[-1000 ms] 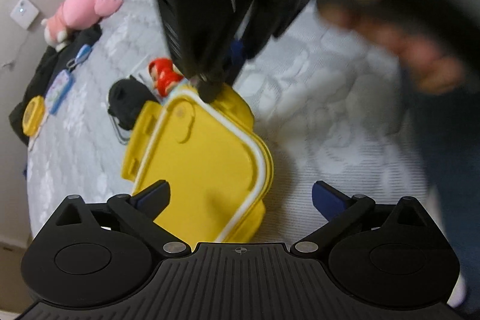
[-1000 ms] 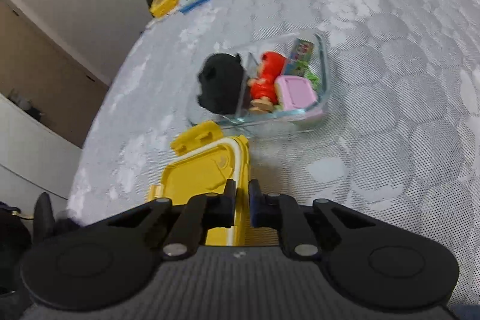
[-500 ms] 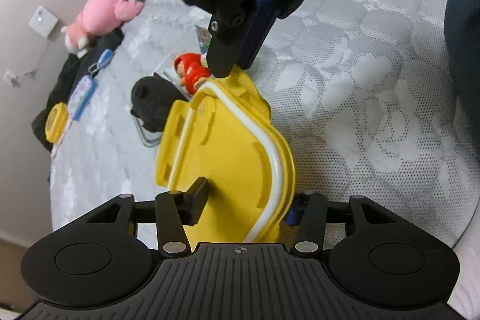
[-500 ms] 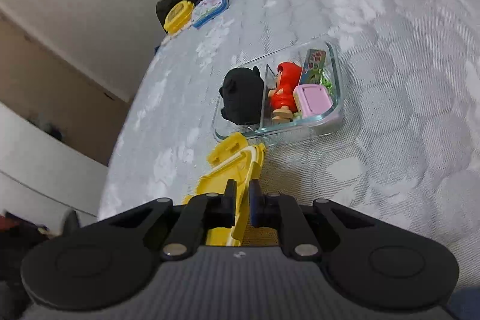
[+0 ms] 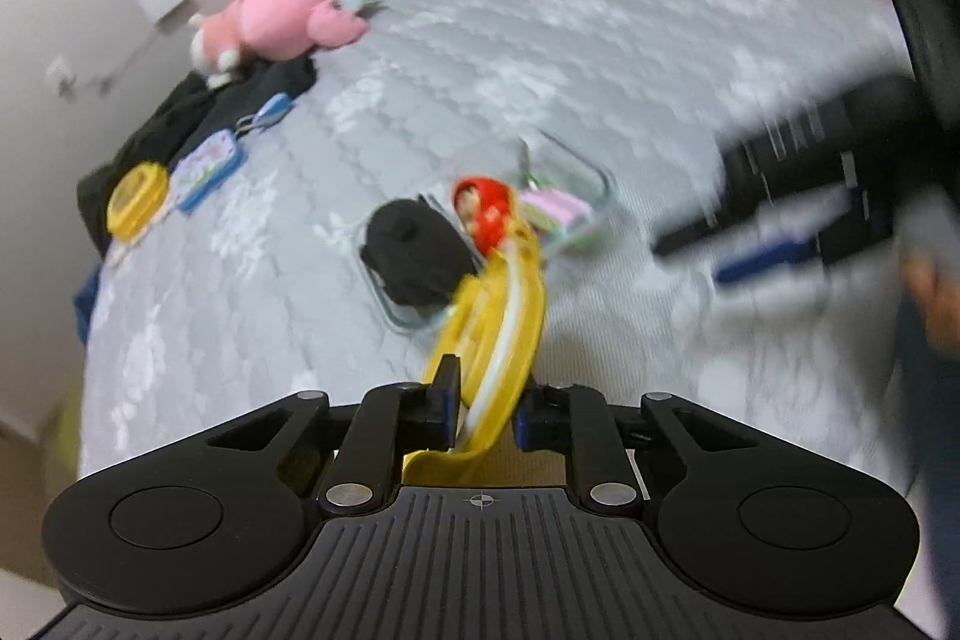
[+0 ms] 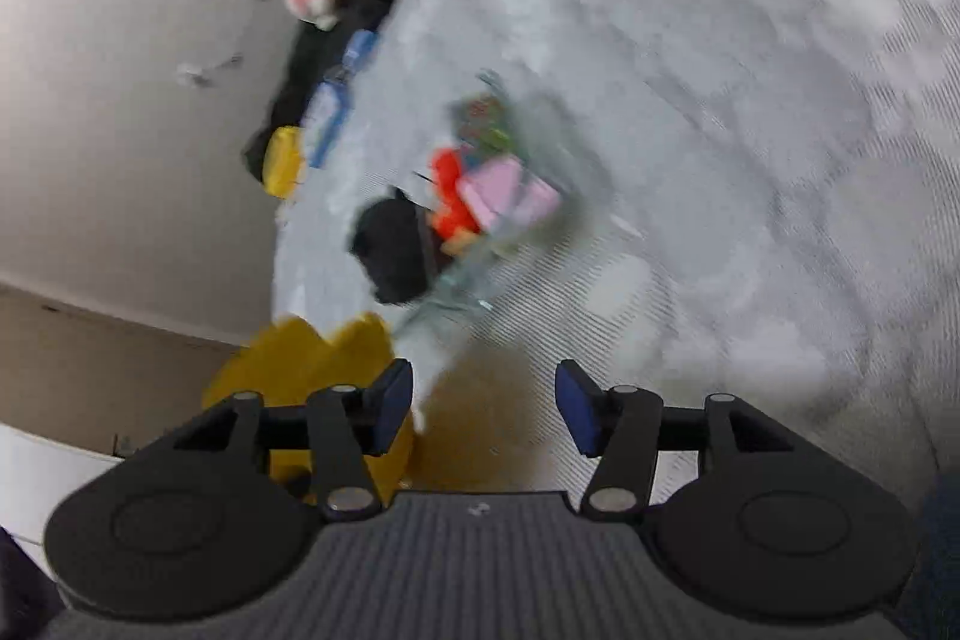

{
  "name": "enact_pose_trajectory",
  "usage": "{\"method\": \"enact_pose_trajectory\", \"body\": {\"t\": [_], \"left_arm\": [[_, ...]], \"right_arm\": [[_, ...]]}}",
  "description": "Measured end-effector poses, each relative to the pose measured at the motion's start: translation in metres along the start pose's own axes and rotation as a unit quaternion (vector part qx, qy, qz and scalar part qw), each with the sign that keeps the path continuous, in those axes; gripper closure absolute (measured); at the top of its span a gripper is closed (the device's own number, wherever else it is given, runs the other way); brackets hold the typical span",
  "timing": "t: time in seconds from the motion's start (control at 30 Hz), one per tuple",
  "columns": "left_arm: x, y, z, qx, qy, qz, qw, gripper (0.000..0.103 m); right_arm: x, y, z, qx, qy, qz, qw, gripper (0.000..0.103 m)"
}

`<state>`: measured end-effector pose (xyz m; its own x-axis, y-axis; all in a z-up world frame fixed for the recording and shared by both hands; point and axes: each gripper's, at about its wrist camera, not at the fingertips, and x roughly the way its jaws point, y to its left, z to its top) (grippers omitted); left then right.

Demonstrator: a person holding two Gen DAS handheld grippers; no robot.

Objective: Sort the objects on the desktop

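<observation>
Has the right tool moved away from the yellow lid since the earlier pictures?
Yes. The right tool has left the yellow lid and now sits off to the right of the glass box, its jaws opening with nothing between them.

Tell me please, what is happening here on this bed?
A person is sorting small things with a tool in each hand. The left tool is shut on the edge of the yellow lid, holding it near the clear glass container on the grey mattress. The container holds a black item, a red figure and a pink case. The right tool is opening, with nothing between its pads.
</observation>
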<state>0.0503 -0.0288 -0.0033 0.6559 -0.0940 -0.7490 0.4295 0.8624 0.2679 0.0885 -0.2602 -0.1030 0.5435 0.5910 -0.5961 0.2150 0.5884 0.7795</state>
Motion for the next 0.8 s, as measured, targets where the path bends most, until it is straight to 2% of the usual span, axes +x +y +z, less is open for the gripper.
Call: {"method": "enact_pose_trajectory", "body": {"t": [0.1,0.17,0.33,0.4,0.5,0.63,0.8], "left_arm": [[-0.004,0.009,0.010,-0.035,-0.009,-0.010,0.9993,0.086],[-0.008,0.010,0.015,-0.042,-0.017,-0.014,0.9989,0.086],[-0.016,0.019,0.029,-0.076,-0.027,-0.046,0.9957,0.086],[-0.017,0.024,0.034,-0.082,-0.029,-0.048,0.9950,0.086],[-0.011,0.032,0.034,-0.073,-0.031,-0.019,0.9967,0.088],[-0.006,0.062,0.024,-0.117,-0.021,-0.012,0.9928,0.085],[0.007,0.095,0.007,-0.148,-0.006,0.015,0.9889,0.077]], "right_arm": [[0.000,-0.001,0.000,-0.006,-0.003,-0.009,1.000,0.046],[-0.002,0.001,-0.001,-0.019,-0.012,-0.013,1.000,0.039],[-0.002,0.001,-0.004,-0.032,-0.008,-0.020,0.999,0.039],[-0.003,0.001,-0.004,-0.031,-0.009,-0.018,0.999,0.039],[-0.003,0.001,-0.004,-0.032,-0.007,-0.020,0.999,0.039],[-0.001,0.001,-0.005,-0.035,-0.001,-0.022,0.999,0.039],[0.004,0.007,-0.009,-0.057,0.012,-0.028,0.998,0.038]]}}
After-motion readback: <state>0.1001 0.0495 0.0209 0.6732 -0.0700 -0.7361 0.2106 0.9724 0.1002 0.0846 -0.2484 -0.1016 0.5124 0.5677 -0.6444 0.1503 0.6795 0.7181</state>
